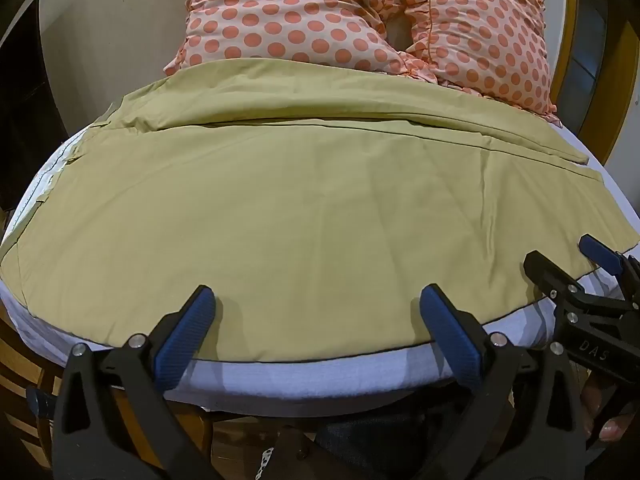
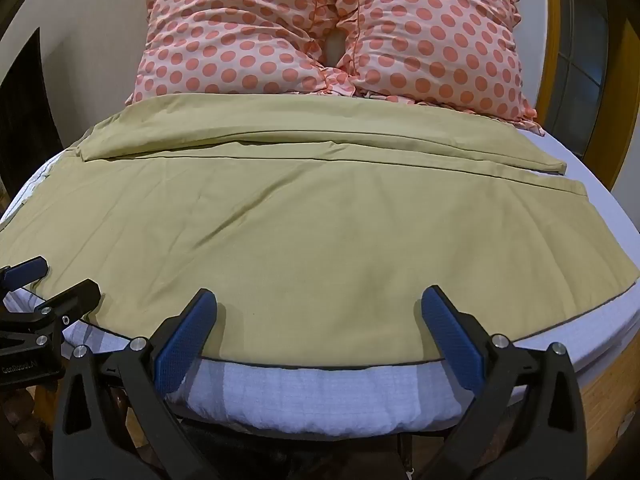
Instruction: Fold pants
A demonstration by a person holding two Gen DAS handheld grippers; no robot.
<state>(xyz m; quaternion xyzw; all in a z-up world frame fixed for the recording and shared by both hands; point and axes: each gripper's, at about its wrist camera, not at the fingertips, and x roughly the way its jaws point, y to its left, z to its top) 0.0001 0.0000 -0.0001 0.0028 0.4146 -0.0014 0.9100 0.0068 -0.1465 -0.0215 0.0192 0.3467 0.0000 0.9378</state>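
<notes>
Olive pants (image 1: 304, 216) spread flat on white bed (image 1: 320, 376), left gripper (image 1: 316, 300) and right gripper (image 2: 318, 304) fingers apart at near hem, polka-dot pillows (image 2: 320, 32) behind

2 dotted pillows (image 2: 332, 36) block the far side beyond the pants (image 2: 304, 232).

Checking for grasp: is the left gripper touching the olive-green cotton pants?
Cannot tell. In the left wrist view the left gripper is open over the olive-green cotton pants; no gap or contact shows plainly.

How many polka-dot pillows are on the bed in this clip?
2. The left pillow and the right pillow sit side by side at the head of the bed, behind the pants. Their lower edges are hidden by the fabric.
</notes>
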